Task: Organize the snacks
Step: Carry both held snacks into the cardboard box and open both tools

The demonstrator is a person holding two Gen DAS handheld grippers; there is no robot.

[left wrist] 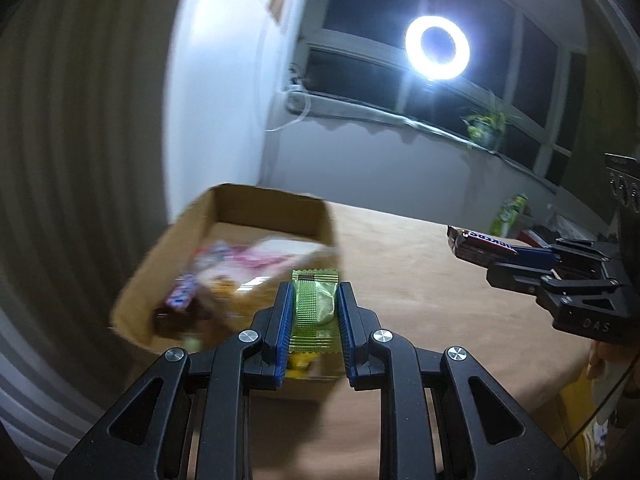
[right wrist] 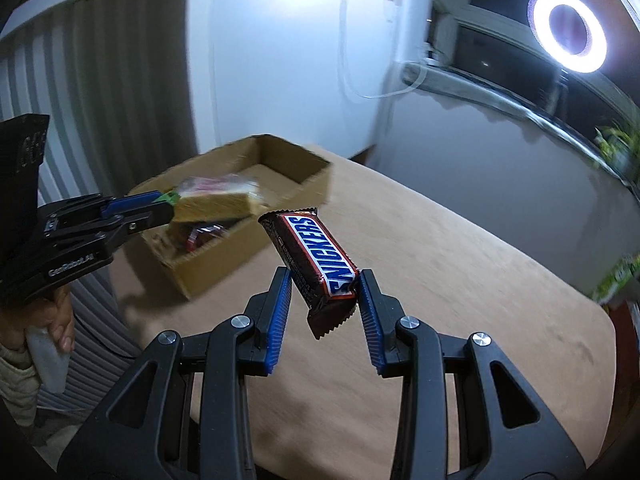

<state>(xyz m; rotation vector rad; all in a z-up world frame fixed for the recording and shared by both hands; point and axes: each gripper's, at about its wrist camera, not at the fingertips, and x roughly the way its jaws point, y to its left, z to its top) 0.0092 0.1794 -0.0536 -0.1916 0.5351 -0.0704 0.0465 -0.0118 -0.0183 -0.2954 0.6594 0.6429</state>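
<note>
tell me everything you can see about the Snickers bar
The Snickers bar is a small bar in a glossy dark brown wrapper with crimped, zigzag ends and a blue-on-white logo edged in red. It looks sealed and undamaged. The right gripper pinches its lower half between blue ribbed pads, so it juts up, tilted left, above the tan table. It touches nothing else; the cardboard box sits beyond it.

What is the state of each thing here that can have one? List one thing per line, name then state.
Left tongs: shut on the green wafer packet.
Green wafer packet: sealed, held off the table.
Right tongs: shut on the Snickers bar.
Snickers bar: wrapped, held tilted above the table.
Cardboard box: open-topped, partly filled with snacks.
Ring light: switched on.
</note>
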